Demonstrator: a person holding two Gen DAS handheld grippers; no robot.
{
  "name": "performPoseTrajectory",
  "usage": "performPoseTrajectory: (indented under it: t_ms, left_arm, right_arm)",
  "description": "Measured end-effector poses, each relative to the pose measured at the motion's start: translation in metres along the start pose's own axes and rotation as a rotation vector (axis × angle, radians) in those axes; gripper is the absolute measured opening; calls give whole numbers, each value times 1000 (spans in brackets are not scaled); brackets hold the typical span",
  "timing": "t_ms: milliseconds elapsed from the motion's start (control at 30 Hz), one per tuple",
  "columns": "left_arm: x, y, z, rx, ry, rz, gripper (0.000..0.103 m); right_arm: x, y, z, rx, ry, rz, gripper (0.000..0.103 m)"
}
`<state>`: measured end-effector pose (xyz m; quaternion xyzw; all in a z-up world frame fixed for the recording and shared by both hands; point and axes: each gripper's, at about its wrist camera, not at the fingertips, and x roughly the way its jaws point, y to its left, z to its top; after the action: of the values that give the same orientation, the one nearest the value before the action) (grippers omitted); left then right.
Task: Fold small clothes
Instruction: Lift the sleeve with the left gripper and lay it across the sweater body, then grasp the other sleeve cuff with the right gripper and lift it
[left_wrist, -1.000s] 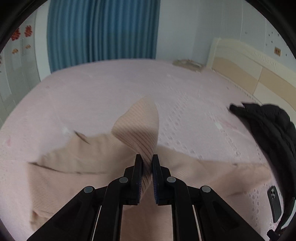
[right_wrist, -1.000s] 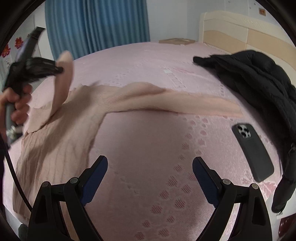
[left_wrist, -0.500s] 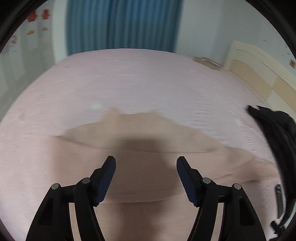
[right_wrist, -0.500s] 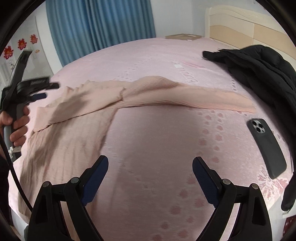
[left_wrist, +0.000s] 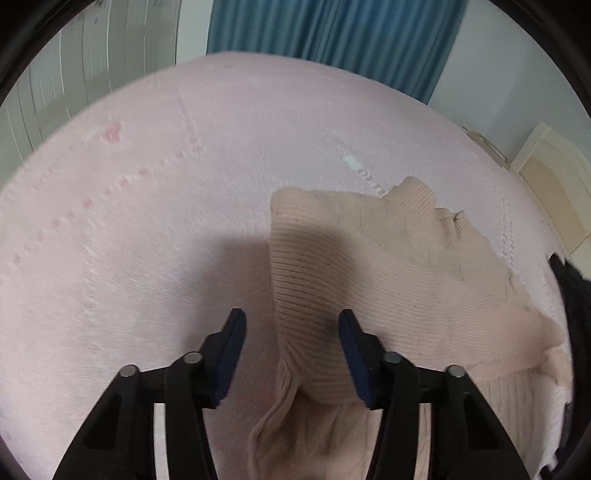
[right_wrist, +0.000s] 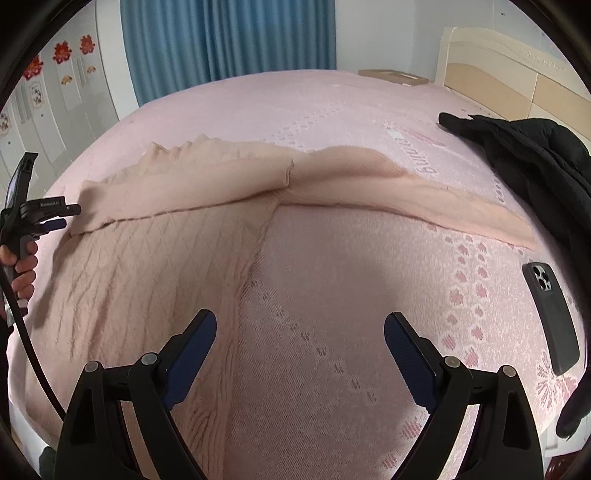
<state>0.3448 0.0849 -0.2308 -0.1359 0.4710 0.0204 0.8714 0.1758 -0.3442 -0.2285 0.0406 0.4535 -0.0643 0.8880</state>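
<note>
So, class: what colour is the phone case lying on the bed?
The phone case is black or very dark grey, clearest in the right wrist view.

Left gripper angled down over the sweater, jaws just closing, pads apart; right gripper wide open beside it.

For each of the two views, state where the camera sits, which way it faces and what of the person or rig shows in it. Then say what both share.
Left wrist: sits on the left gripper, looking down along its open fingers at the beige sweater on the pink bed; only its fingers show.
Right wrist: sits on the right gripper, facing across the bed; its open fingers, plus the left gripper and the hand holding it, show.
Shared: sweater, bed, blue curtain, black jacket.
</note>
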Motion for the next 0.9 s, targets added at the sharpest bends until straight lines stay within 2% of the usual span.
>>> performPoseTrajectory:
  t_ms: [67,100,167,233,267,300,333,400,600,733,800,867,900]
  left_arm:
    - [15,0,-2,-28,31,-47,22]
    - [15,-1,-1,-9,4,-34,15]
    - [5,3,2,10,-92,2,14]
    - [4,3,0,-4,-77,7,13]
    - [8,0,-3,20,-44,20,16]
    - [6,-5,-7,70,-44,53,24]
    - [3,-9,-10,101,-51,69,25]
    - [-9,-17,-20,157,-57,87,38]
    - [-39,-38,-65,299,-61,39,60]
    - [-47,-53,-95,352,-64,25,64]
    - [-41,-58,-105,373,-48,31,64]
    - [-39,-62,-110,395,-61,60,68]
    - [-39,-63,-109,399,-67,61,70]
  right_arm:
    - [4,-1,-2,3,15,-11,92]
    - [5,-1,-4,5,23,-17,92]
    - [6,-2,-6,6,35,-31,91]
    - [6,-4,-8,5,35,-34,91]
    - [5,-5,-9,8,33,-31,91]
    - [6,-7,-9,12,34,-29,91]
    - [7,-9,-10,16,37,-29,91]
    - [9,-15,-8,24,35,-47,91]
    - [13,-68,15,103,-2,-129,91]
    - [22,-124,38,191,-22,-177,90]
    - [28,-147,45,229,-31,-200,81]
    - [38,-171,53,275,-19,-215,67]
    - [41,-180,54,293,-16,-213,66]
